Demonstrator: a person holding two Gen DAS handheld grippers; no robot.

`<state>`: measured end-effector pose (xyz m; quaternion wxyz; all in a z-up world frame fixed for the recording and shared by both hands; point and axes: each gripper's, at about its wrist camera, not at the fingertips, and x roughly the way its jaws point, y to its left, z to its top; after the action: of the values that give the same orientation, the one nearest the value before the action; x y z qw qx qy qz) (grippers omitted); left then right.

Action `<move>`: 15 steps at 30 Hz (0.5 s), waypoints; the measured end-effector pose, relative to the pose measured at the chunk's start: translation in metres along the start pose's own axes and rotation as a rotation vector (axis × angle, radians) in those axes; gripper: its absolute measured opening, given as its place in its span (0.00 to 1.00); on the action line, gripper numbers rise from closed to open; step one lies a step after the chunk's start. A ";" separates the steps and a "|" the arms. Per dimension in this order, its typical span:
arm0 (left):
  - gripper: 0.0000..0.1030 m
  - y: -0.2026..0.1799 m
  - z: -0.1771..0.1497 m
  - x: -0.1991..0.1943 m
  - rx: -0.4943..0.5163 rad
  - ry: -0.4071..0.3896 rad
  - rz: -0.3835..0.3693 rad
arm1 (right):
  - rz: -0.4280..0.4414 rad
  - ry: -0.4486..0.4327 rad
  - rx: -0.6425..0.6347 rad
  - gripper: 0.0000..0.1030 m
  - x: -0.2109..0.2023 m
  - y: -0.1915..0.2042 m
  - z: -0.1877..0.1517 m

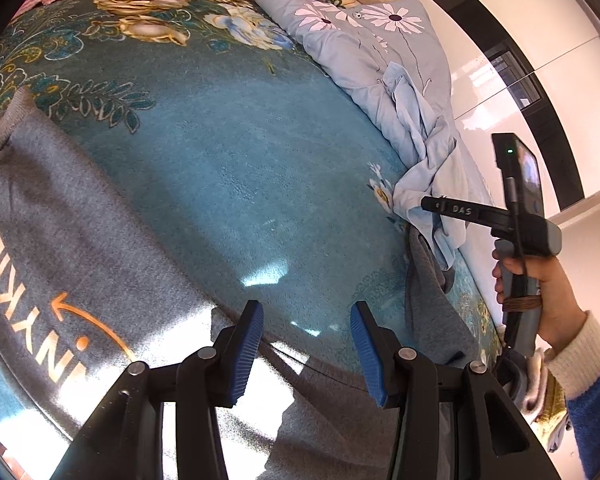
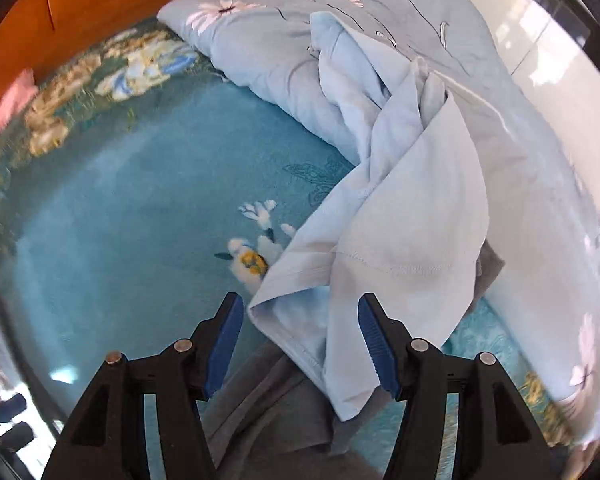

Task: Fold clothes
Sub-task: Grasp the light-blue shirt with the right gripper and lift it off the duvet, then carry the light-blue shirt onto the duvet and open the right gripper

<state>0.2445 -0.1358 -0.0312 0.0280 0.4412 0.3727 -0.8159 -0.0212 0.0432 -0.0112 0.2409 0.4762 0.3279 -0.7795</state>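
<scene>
**Both grippers wide over the bed, nothing clamped**

Left gripper [image 1: 306, 344] hanging with blue pads apart, nothing pinched between them. Grey sweatshirt [image 1: 60, 220] with orange lettering spread flat on the teal floral blanket [image 1: 228, 168], lying beneath and out past the left finger, a further grey stretch running on past the right finger. Over on the far right of that view, a hand [image 1: 540, 292] in a cream cuff and blue sleeve gripping the other tool's handle.

Right gripper [image 2: 300, 340] spread open too, pads touching no cloth. Light blue garment [image 2: 400, 208] crumpled just ahead of the fingertips, its hemmed corner dipping into the gap between the fingers, lying loose. Grey cloth under that corner. Daisy-print quilt [image 2: 260, 52] heaped beyond the garment, farther from the fingers.
</scene>
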 end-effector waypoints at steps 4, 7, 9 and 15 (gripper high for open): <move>0.48 0.000 0.005 0.003 0.024 -0.006 -0.005 | -0.134 0.031 -0.022 0.59 0.028 -0.004 0.002; 0.48 -0.001 0.012 0.006 0.036 -0.017 -0.012 | -0.115 0.037 0.027 0.55 0.037 -0.019 0.007; 0.48 0.000 0.015 0.008 0.032 -0.027 -0.023 | -0.093 0.038 0.086 0.19 0.036 -0.034 0.012; 0.48 -0.001 0.013 0.009 0.024 -0.031 -0.073 | -0.082 0.015 0.189 0.05 0.012 -0.087 0.065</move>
<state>0.2290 -0.1406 -0.0327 -0.0012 0.4148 0.3782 -0.8276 -0.1238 0.0529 0.0243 0.1603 0.4888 0.2737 -0.8127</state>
